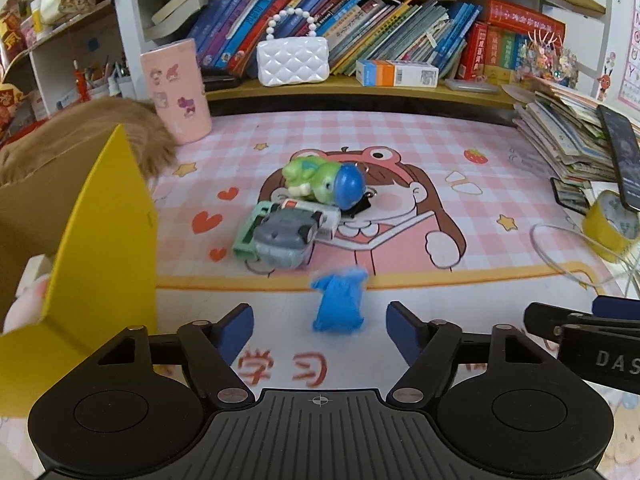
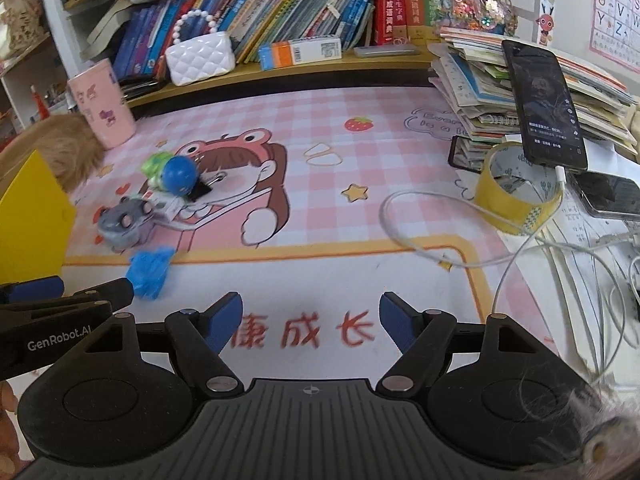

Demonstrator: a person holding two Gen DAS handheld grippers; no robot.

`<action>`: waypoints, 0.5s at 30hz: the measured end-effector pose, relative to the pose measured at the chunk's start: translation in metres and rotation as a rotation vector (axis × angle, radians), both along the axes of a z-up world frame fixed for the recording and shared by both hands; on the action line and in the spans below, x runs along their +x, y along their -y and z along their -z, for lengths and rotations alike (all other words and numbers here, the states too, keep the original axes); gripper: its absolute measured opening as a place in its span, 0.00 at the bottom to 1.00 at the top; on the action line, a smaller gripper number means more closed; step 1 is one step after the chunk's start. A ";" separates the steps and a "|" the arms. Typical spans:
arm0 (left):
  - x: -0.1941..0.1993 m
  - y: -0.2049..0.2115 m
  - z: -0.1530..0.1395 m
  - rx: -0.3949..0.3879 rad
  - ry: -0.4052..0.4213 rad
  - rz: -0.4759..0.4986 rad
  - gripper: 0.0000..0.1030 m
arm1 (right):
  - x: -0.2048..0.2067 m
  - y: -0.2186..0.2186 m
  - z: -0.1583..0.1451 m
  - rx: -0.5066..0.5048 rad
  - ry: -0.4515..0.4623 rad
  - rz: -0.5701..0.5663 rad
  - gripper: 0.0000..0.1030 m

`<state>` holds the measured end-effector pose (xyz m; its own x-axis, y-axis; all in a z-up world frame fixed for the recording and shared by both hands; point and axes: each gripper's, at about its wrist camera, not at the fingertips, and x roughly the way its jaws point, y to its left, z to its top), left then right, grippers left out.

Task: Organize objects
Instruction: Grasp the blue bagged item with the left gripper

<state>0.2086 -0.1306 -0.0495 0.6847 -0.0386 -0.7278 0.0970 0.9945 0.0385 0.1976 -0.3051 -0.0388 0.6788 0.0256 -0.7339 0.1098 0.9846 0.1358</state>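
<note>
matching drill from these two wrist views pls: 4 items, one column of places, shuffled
Items:
1. white quilted handbag
2. pink cup
3. yellow tape roll
4. blue crumpled piece

Places:
A. on the mat, just ahead of the left gripper
B. right side of the desk, by the propped phone
C. on the shelf, in front of the books
D. back left of the mat, beside brown fur

Pairs: 1-C, 2-D, 3-B, 4-A

Shelved books [image 1: 360, 32], a white quilted purse [image 1: 293, 61] — yellow tape roll [image 2: 516, 196], propped phone [image 2: 544, 108].
</note>
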 end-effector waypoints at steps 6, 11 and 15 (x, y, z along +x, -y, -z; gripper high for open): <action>0.022 0.012 0.012 0.020 -0.011 0.011 0.67 | 0.015 0.011 -0.003 0.000 0.008 0.002 0.72; 0.036 0.017 0.028 0.032 -0.049 0.013 0.60 | 0.023 0.015 -0.005 0.008 0.017 0.003 0.72; 0.041 0.014 0.036 0.002 -0.066 0.009 0.39 | 0.025 0.014 -0.006 0.012 0.018 -0.003 0.72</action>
<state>0.2492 -0.1445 -0.0856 0.6345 -0.0428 -0.7717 0.1084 0.9935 0.0340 0.2225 -0.3195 -0.0326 0.6917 0.0360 -0.7213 0.1043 0.9833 0.1492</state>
